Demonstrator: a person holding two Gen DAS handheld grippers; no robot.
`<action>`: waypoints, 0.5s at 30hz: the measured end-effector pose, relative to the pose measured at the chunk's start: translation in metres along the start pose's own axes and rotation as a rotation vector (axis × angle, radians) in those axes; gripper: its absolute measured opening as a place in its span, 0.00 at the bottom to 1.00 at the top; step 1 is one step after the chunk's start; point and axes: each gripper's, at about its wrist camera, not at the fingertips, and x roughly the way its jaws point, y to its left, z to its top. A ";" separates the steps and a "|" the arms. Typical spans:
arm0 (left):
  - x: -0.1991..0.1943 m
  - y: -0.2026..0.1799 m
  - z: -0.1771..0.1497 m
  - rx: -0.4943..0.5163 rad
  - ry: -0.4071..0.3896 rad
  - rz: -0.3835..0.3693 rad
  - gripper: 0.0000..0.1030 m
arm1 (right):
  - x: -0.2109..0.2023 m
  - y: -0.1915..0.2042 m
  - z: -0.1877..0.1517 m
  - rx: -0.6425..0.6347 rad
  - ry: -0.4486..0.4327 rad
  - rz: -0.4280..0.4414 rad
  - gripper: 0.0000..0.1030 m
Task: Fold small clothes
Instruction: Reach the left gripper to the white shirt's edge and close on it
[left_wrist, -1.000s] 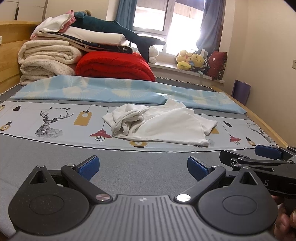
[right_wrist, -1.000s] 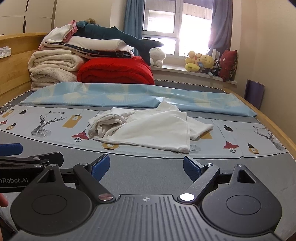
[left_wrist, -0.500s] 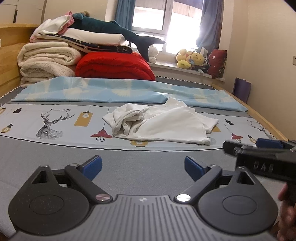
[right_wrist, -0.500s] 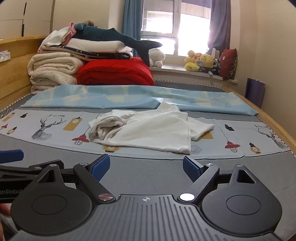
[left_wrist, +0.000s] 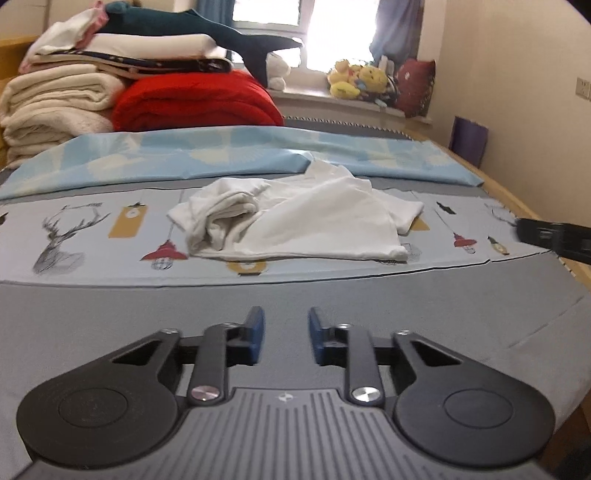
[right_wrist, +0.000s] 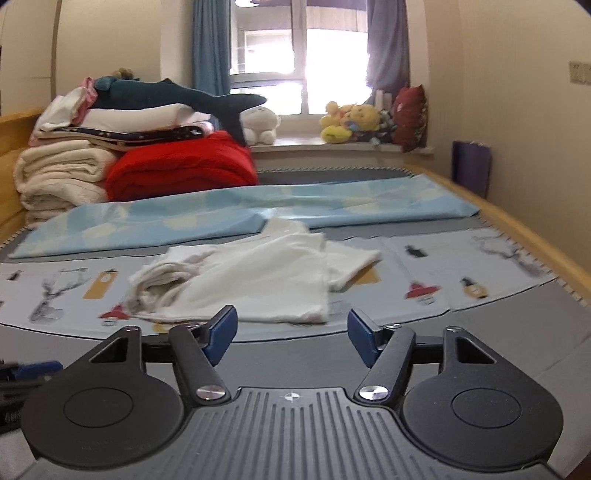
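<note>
A crumpled white shirt (left_wrist: 295, 218) lies on the bed (left_wrist: 110, 314), on the sheet with deer and lamp pictures. From the left gripper (left_wrist: 285, 334) it sits at about 12 o'clock, well apart. Its blue fingers (left_wrist: 255, 332) have just been closing, with a small gap left and nothing between them. From the right gripper (right_wrist: 291, 334) the shirt is at 11 o'clock, near. Its fingers (right_wrist: 221, 328) have been closing too, but are wide apart and empty. Folded blankets (right_wrist: 62, 173) are piled at 10 o'clock.
</note>
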 end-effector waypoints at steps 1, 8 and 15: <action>0.012 -0.004 0.004 0.005 0.005 -0.001 0.20 | 0.001 -0.004 0.001 0.002 0.003 -0.007 0.59; 0.107 -0.039 0.024 -0.024 0.048 -0.035 0.17 | 0.016 -0.043 0.001 0.079 0.089 -0.031 0.26; 0.201 -0.061 0.040 -0.178 0.109 -0.088 0.17 | 0.027 -0.083 -0.003 0.139 0.150 -0.111 0.22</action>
